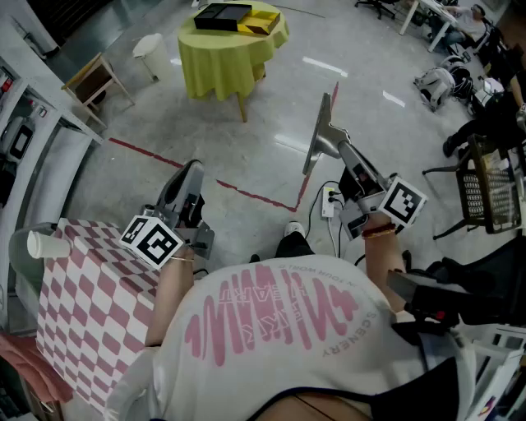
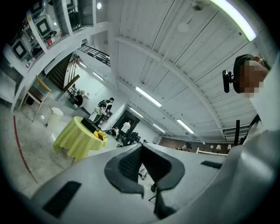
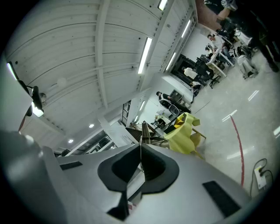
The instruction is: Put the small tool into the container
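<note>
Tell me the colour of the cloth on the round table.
The tablecloth is yellow, seen best in the head view.

Head camera steeply down, gripper cameras level (yellow table (image 1: 222,70) shared)

Black box (image 1: 222,16) contents on yellow table (image 1: 223,64) indiscernible.

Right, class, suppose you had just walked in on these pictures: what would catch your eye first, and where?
The round table with the bright yellow cloth stands out at the top of the head view, carrying a black tray and a yellow box. Nearer, the left gripper and right gripper point forward over the floor, both shut and empty. At lower left lies a pink checked cloth with a white cup.
</note>
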`<action>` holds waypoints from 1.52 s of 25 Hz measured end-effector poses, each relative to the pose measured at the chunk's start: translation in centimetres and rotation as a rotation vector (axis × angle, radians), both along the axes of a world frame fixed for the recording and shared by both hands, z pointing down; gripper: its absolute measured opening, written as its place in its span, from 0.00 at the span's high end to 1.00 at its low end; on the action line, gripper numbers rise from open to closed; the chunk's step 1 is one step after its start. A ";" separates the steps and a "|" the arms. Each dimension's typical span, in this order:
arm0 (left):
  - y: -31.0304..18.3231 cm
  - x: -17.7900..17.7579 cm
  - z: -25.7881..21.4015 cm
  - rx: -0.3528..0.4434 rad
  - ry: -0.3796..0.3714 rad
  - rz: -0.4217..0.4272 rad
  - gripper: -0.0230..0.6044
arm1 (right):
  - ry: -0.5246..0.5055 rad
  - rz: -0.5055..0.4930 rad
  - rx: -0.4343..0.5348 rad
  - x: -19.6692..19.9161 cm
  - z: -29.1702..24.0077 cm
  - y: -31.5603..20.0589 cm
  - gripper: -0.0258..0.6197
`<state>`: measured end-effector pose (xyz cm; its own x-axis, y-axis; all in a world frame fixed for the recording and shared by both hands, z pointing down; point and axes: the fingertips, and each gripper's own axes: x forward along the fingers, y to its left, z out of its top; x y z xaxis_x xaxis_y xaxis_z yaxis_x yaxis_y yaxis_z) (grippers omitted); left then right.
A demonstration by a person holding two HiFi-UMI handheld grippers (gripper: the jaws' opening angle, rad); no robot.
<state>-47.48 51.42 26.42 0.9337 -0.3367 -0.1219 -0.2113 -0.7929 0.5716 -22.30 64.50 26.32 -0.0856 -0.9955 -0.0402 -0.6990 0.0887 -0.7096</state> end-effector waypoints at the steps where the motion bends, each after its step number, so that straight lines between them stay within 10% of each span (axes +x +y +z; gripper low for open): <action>1: 0.0 0.0 0.0 -0.001 -0.002 0.001 0.95 | 0.000 0.001 -0.003 0.0 0.1 0.0 0.94; 17: -2.8 1.5 2.0 -0.027 -0.026 -0.005 0.95 | -0.026 -0.011 -0.015 2.1 1.9 -3.4 0.95; 38: -21.9 15.1 -0.1 -0.009 -0.045 -0.142 0.95 | 0.043 -0.131 0.080 16.9 -3.0 -25.2 0.95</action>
